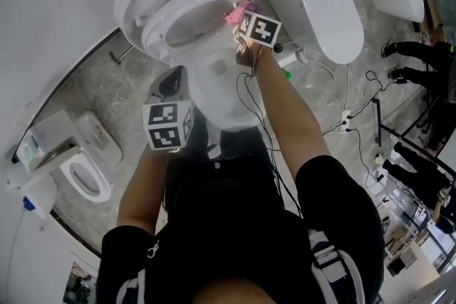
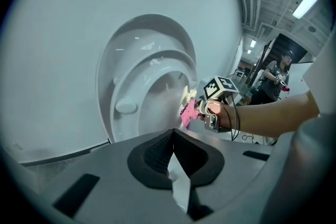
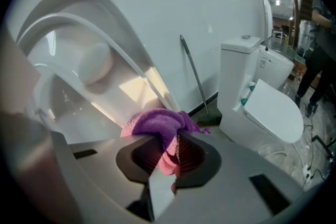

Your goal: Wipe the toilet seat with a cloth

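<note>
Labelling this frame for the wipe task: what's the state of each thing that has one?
Lid: up, against the wall.
Seat: raised too, underside showing.
Cloth: bunched, clamped in the right gripper, beside the seat's edge; contact unclear.
Right gripper: shut on cloth.
Left gripper: shut, empty.
Neighbour toilet: lid down.
</note>
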{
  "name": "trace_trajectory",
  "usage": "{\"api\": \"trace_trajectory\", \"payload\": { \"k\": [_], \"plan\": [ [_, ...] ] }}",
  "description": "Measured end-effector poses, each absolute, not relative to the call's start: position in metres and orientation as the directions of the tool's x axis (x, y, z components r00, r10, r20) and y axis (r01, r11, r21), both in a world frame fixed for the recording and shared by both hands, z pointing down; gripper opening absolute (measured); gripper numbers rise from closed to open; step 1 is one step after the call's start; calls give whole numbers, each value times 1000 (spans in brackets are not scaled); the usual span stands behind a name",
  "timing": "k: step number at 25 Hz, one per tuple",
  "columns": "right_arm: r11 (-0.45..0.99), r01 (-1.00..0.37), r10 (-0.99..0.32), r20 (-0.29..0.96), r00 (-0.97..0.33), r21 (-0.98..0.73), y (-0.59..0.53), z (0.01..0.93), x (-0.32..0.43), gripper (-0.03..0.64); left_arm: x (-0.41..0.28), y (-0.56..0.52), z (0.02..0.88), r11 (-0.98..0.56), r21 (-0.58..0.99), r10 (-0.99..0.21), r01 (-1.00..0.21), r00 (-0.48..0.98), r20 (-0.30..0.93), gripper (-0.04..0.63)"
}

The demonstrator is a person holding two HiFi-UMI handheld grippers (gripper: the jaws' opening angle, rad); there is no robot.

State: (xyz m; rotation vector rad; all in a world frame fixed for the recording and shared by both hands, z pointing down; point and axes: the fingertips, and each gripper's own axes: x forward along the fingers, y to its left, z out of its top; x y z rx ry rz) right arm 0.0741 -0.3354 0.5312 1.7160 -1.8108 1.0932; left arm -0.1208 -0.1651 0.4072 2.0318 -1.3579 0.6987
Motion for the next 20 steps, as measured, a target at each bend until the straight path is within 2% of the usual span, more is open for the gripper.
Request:
{"api": "trace_trajectory", "payload": {
  "k": [8, 14, 20],
  "plan": [
    [3, -976, -710, 687, -156, -219, -338, 461, 60, 66, -131, -178, 375, -349, 188, -637, -918, 379, 672, 5],
    [4, -983, -721, 680, -132, -186, -314, 423, 52, 66, -141, -178, 344, -359, 198, -657, -912, 397, 641, 5],
    [93, -985, -764, 624, -164, -144, -321, 368, 14, 66, -162, -174, 321, -355, 191, -669, -915, 391, 632, 5]
  ]
}}
